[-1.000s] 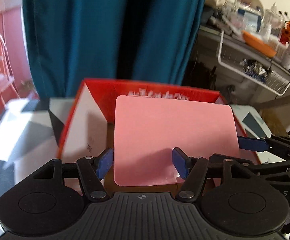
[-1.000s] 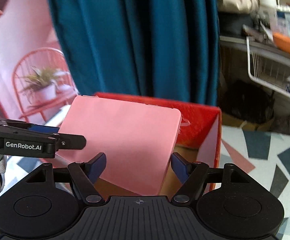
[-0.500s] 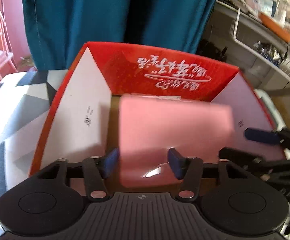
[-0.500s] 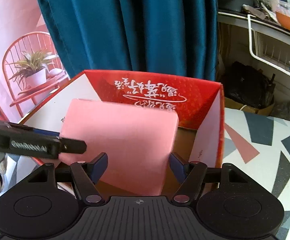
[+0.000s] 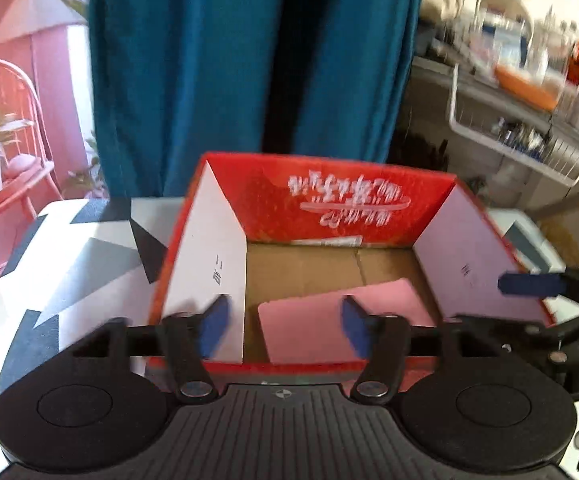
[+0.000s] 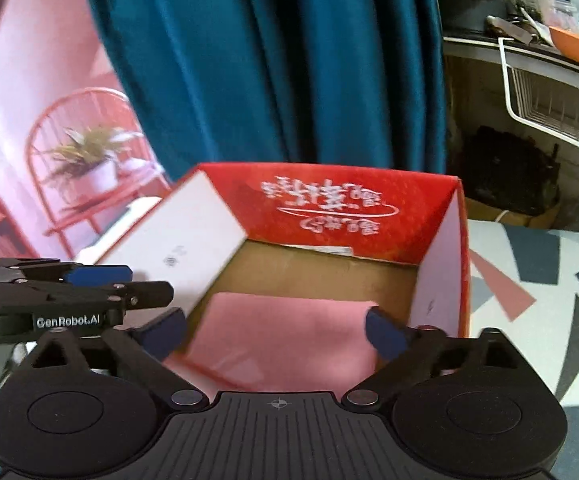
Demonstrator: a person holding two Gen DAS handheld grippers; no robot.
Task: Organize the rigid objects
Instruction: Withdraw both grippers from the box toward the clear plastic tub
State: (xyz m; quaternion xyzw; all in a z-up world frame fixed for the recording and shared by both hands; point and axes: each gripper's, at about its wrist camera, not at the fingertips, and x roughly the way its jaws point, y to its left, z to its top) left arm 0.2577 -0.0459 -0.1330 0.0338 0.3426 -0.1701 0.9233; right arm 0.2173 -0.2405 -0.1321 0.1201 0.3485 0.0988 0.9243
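- Lying flat on the brown cardboard floor of the red open-topped cardboard box [image 5: 353,204] is one flat pink rectangular board with rounded corners [image 5: 309,320], plain and unmarked, near the front wall and toward the right side.
- I count one box: red outside and on its far inner wall, which carries white script printed upside down; the two side walls are white inside.
- My left tool [image 5: 285,326] has just been opening; its two blue pads are spread and press on nothing, with the pink board below and beyond them.
- My right tool [image 6: 275,334] has just been opening too; its jaws stand wide apart above the board, pinching nothing.
- The box sits on one worktop covered in grey, white and pink geometric shapes [image 6: 529,280].
- One teal curtain [image 5: 249,60] hangs behind the box.
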